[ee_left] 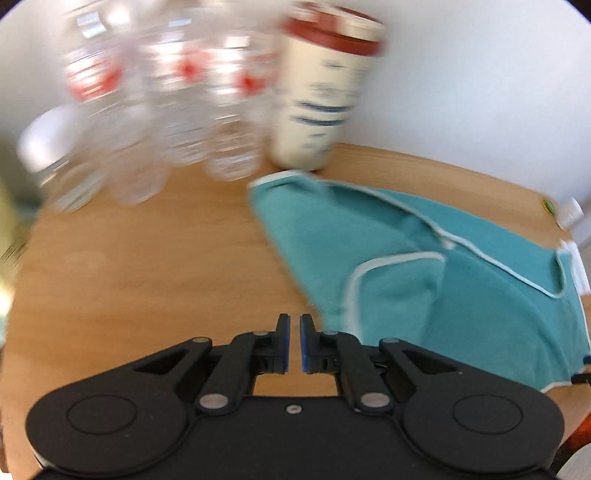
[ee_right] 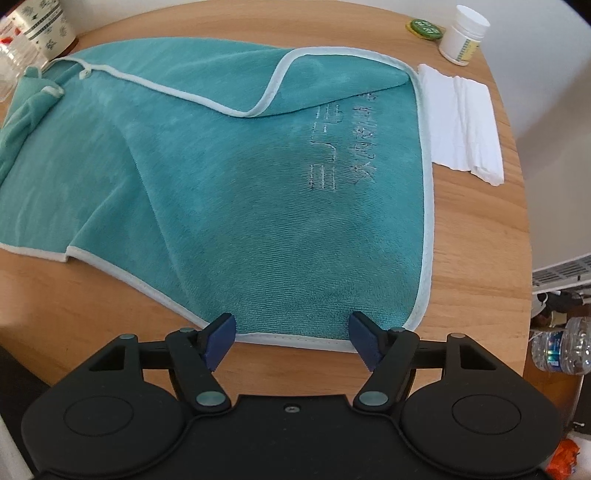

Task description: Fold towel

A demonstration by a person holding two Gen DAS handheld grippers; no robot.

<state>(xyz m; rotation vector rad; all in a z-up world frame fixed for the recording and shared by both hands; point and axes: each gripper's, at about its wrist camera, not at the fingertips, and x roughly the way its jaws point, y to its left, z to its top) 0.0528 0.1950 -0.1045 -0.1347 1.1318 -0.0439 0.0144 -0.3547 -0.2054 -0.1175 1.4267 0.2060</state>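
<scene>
A teal towel (ee_right: 229, 192) with pale piping lies rumpled on the round wooden table (ee_right: 476, 236), its far right corner flopped back over itself. My right gripper (ee_right: 291, 338) is open, its blue pads (ee_right: 221, 338) straddling the towel's near hem just above the cloth. In the left wrist view the same towel (ee_left: 424, 273) lies to the right, with one corner turned over. My left gripper (ee_left: 294, 341) hovers over bare wood left of the towel; its blue pads are almost together with nothing between them.
Several clear plastic bottles (ee_left: 166, 110) and a tall cream cup with a red lid (ee_left: 321, 96) stand at the table's far side, blurred. A folded white paper napkin (ee_right: 461, 122), a white pill bottle (ee_right: 463, 35) and a green lid (ee_right: 424, 27) sit right of the towel.
</scene>
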